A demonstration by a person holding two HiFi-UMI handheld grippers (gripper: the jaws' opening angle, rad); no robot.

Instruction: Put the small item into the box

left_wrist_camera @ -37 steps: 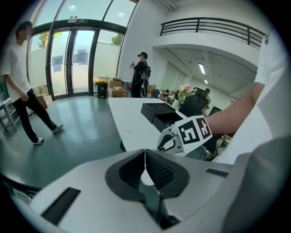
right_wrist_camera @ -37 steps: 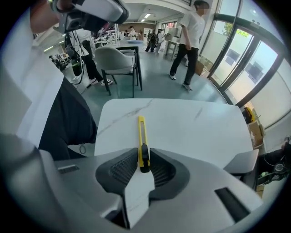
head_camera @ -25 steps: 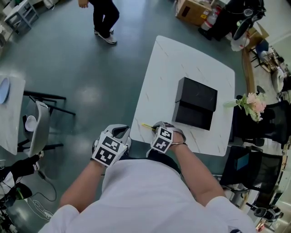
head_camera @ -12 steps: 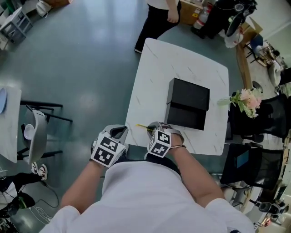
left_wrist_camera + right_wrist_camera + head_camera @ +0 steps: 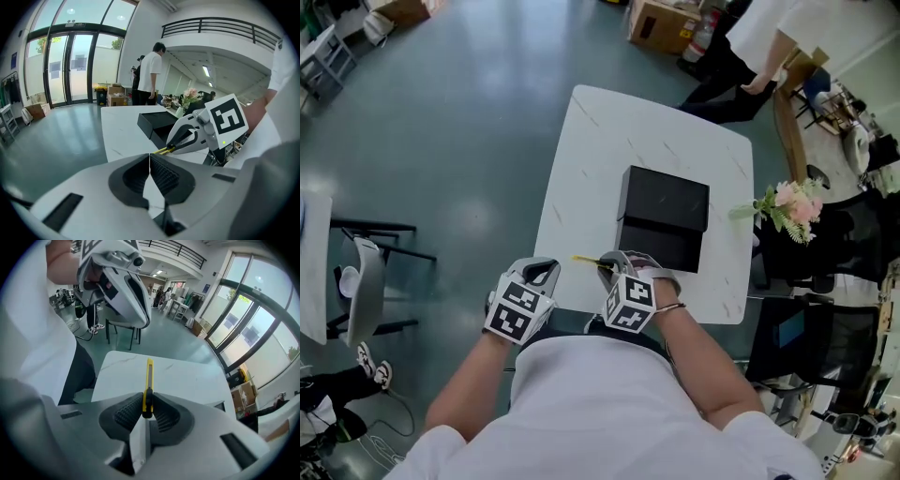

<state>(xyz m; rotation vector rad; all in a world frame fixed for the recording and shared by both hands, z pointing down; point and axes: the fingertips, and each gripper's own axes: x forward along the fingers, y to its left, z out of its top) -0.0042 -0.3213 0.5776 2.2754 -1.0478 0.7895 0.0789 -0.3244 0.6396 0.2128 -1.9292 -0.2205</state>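
A slim yellow utility knife [image 5: 585,260] [image 5: 149,377] is pinched between the pads of my right gripper [image 5: 610,268] [image 5: 147,405], which is shut on it. The knife pokes out to the left, just above the near edge of the white table [image 5: 591,141]. The black box [image 5: 662,218] stands in the middle of the table with its near side lower, a short way beyond the right gripper. My left gripper [image 5: 547,276] [image 5: 150,164] hovers off the table's near left corner, jaws shut with nothing between them. In the left gripper view the right gripper [image 5: 187,137] carries the knife [image 5: 162,150].
A bunch of pink flowers [image 5: 789,206] sticks out past the table's right edge. A person [image 5: 769,37] stands beyond the far right corner, near cardboard boxes [image 5: 661,23]. A chair [image 5: 361,291] is on the floor to the left, dark furniture [image 5: 806,337] to the right.
The person in the background has walked from the far left to the far right of the table. The table sits further left in view. Both grippers have kept their places, the knife still held.
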